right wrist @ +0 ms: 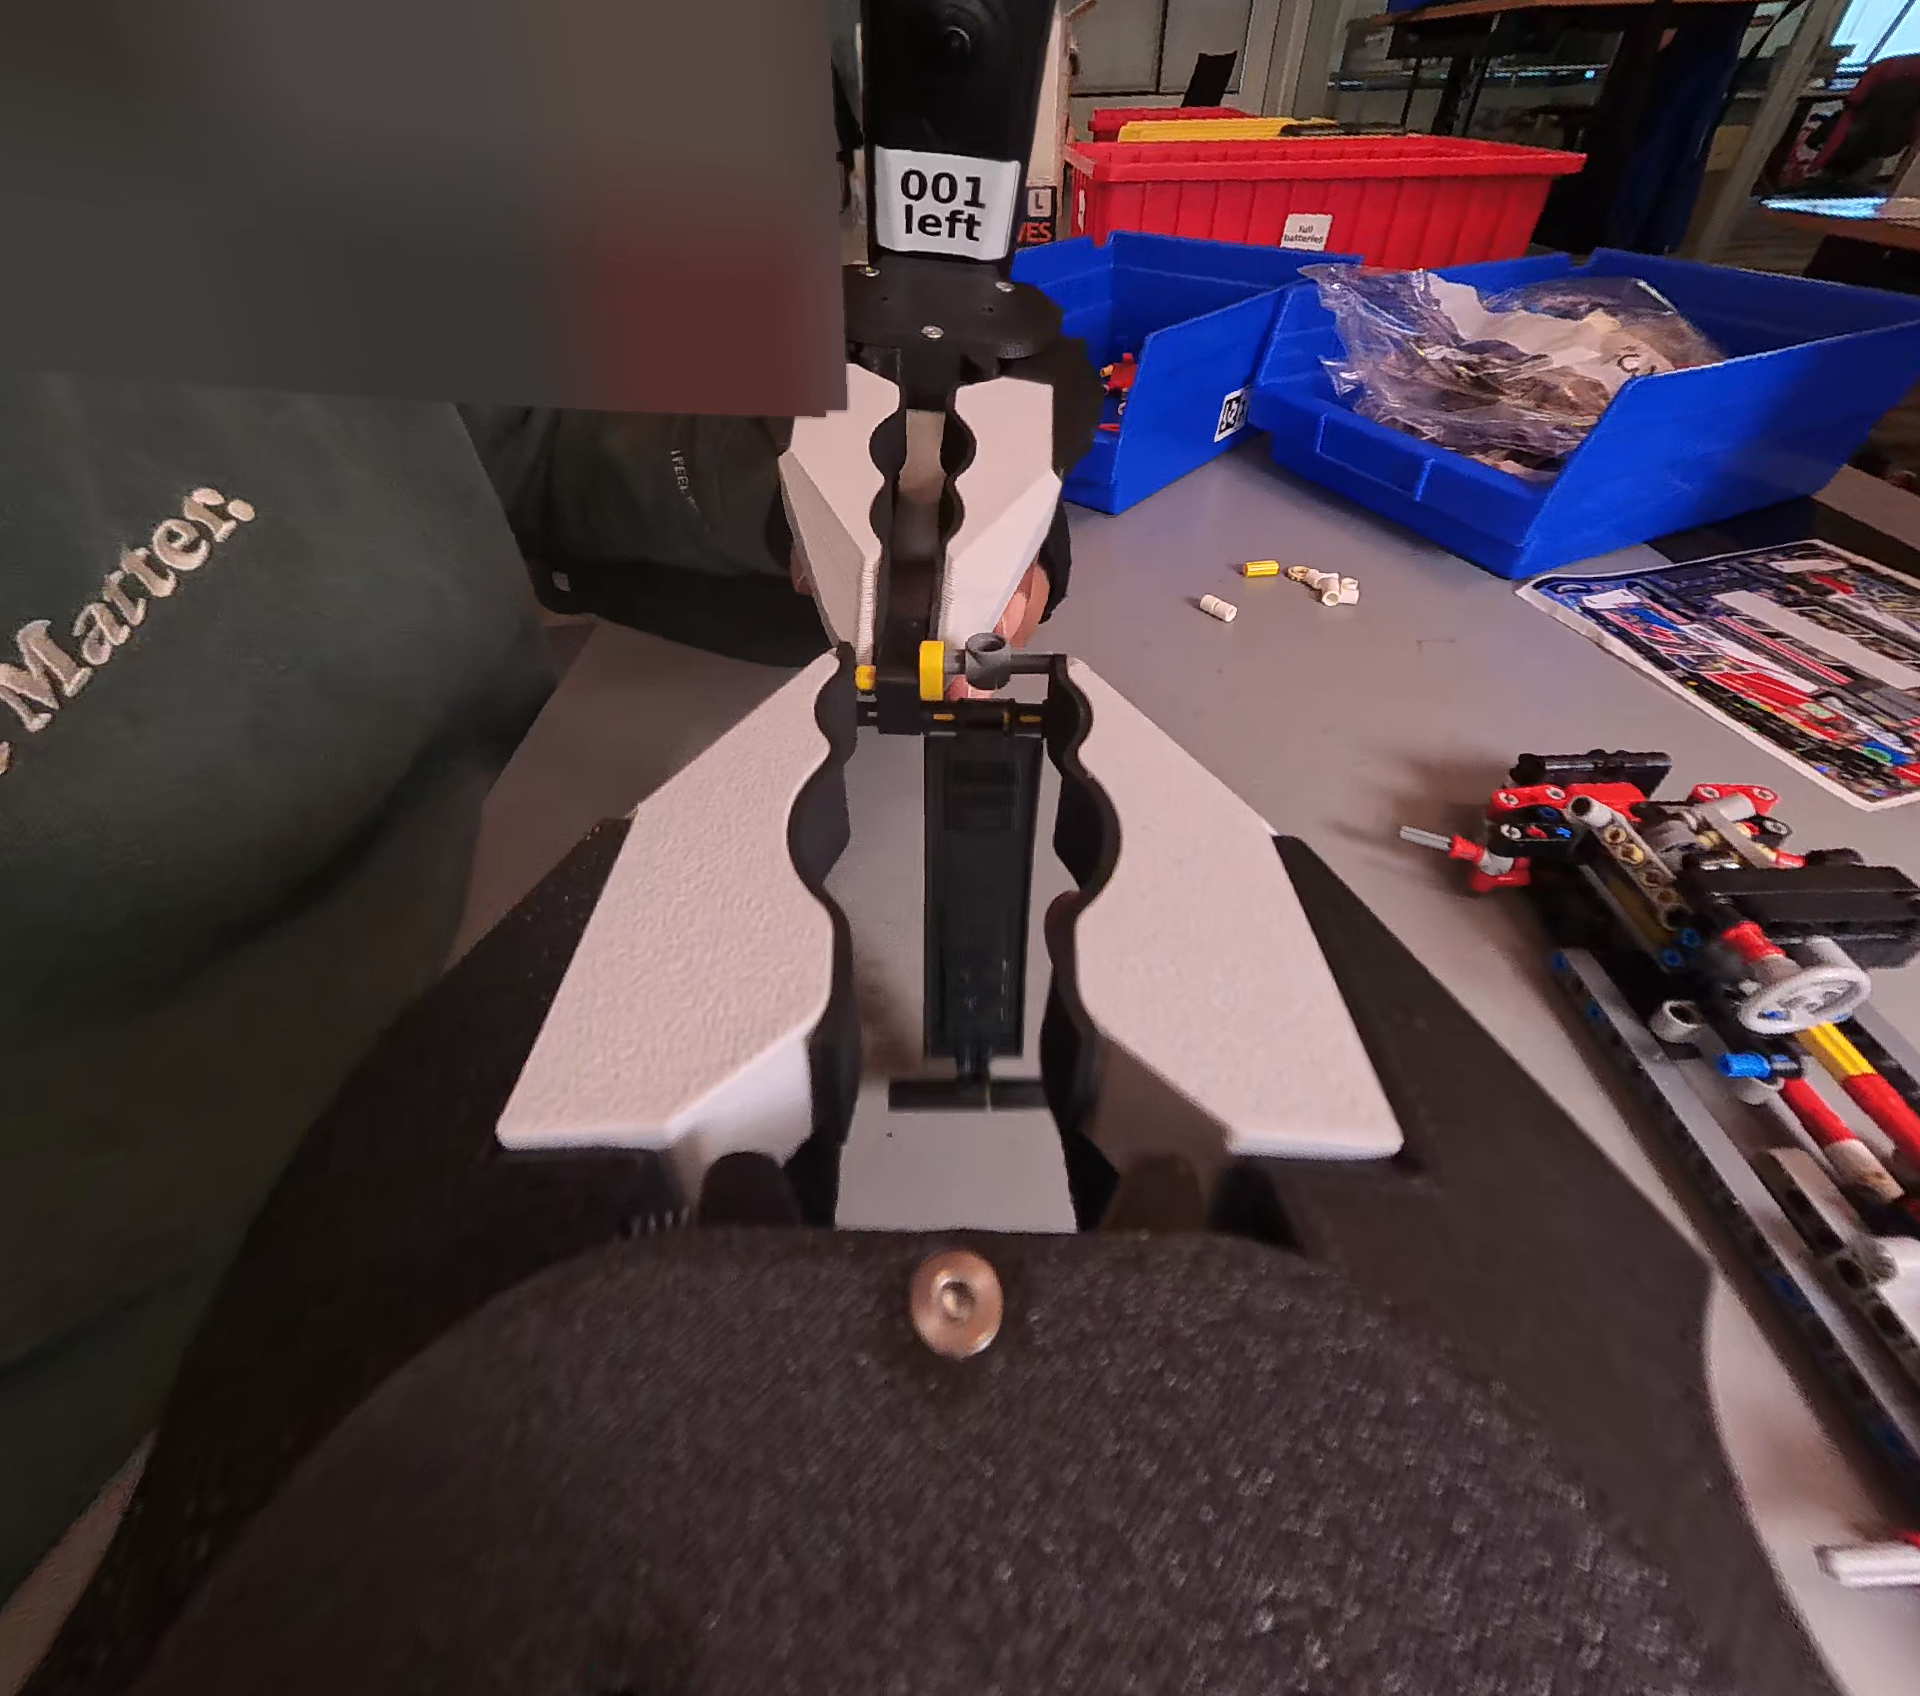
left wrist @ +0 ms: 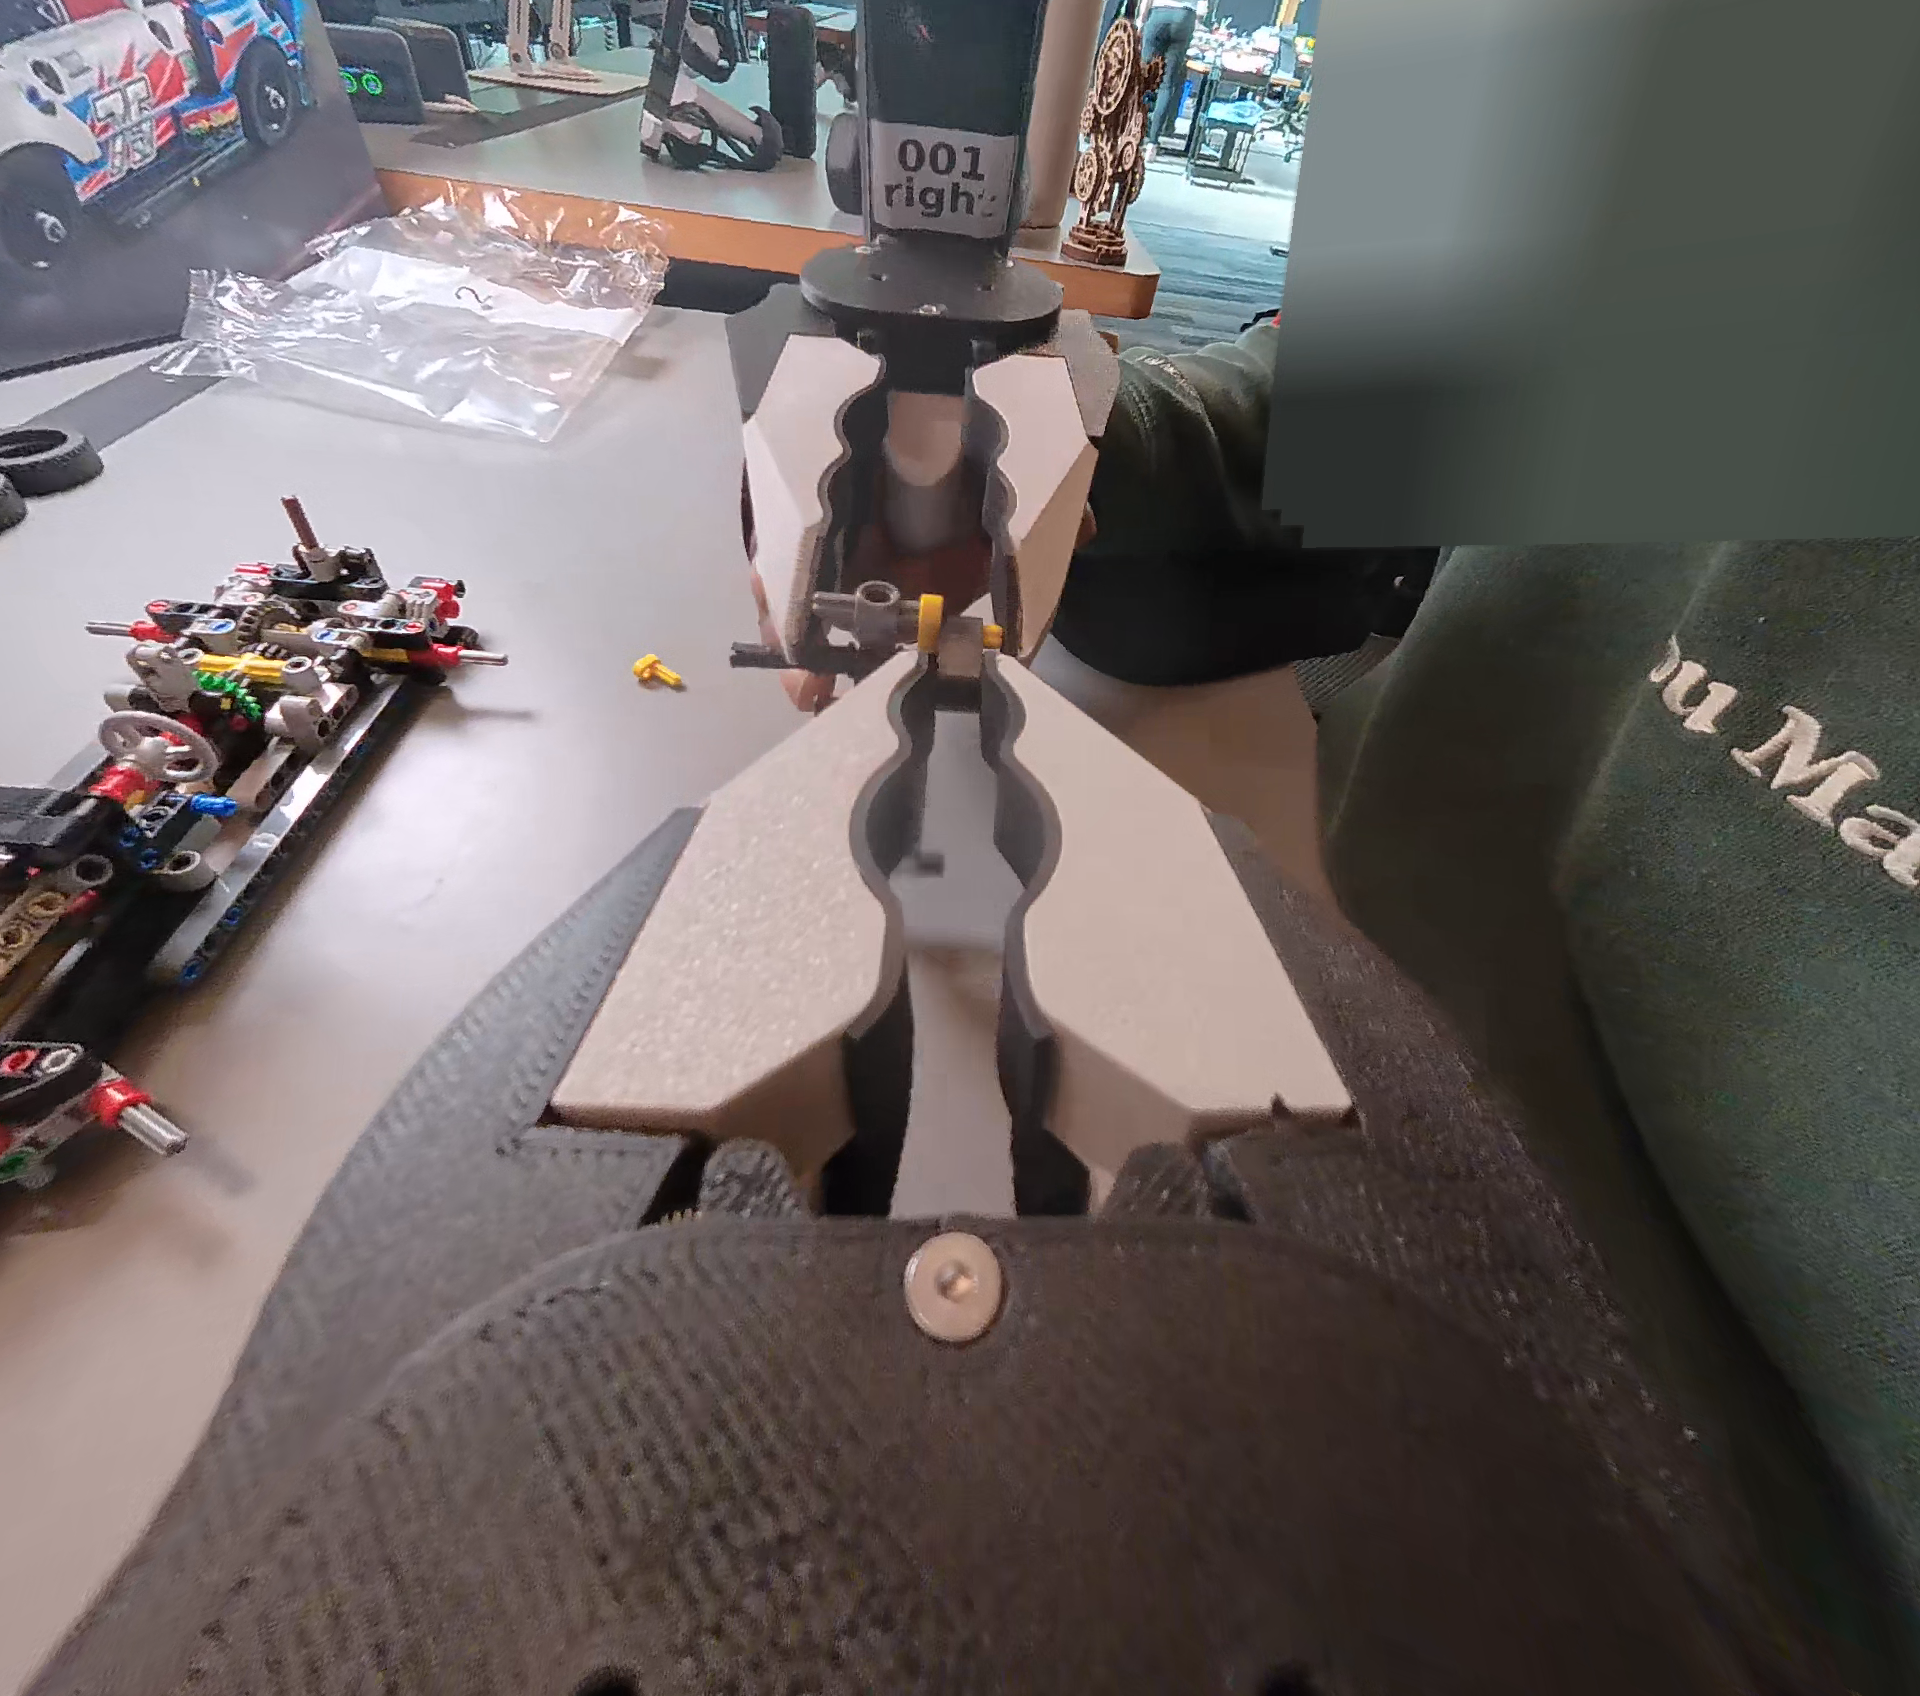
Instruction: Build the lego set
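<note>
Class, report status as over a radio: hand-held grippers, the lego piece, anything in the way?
Left hand-held gripper and right hand-held gripper both shut on small lego subassembly, held above table. Chassis lies aside. Nothing blocking.

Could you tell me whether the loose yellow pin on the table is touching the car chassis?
No, the yellow pin lies alone on the grey table, clearly apart from the car chassis.
</note>
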The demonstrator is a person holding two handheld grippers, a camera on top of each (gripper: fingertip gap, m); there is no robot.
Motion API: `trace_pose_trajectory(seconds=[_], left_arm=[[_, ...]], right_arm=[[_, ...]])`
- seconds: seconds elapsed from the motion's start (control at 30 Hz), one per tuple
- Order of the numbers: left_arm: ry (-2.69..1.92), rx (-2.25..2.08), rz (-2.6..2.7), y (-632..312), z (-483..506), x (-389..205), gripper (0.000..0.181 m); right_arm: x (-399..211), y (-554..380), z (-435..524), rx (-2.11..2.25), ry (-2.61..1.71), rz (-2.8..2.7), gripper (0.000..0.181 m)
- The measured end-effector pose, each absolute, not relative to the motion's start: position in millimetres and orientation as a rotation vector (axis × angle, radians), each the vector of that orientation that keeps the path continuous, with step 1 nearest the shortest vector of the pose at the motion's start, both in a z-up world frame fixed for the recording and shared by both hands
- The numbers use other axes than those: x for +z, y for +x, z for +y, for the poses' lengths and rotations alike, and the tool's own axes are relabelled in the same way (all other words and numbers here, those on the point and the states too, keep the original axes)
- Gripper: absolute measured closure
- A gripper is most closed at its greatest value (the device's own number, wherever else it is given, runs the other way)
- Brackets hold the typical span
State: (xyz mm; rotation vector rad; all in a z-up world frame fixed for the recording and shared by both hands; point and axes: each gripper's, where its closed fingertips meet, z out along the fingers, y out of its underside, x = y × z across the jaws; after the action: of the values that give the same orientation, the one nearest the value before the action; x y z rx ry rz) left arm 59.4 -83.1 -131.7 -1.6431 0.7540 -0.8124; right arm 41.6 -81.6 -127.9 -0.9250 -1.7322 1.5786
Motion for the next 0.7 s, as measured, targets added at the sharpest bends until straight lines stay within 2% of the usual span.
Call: trace_pose_trajectory(seconds=[0.7], left_arm=[[-1.608,-1.078,0.522,50.4,-78.8,-113.2,0.175]], right_arm=[[-110.7,32.2,-77.1,1.891,-1.094,-1.506,0.149]])
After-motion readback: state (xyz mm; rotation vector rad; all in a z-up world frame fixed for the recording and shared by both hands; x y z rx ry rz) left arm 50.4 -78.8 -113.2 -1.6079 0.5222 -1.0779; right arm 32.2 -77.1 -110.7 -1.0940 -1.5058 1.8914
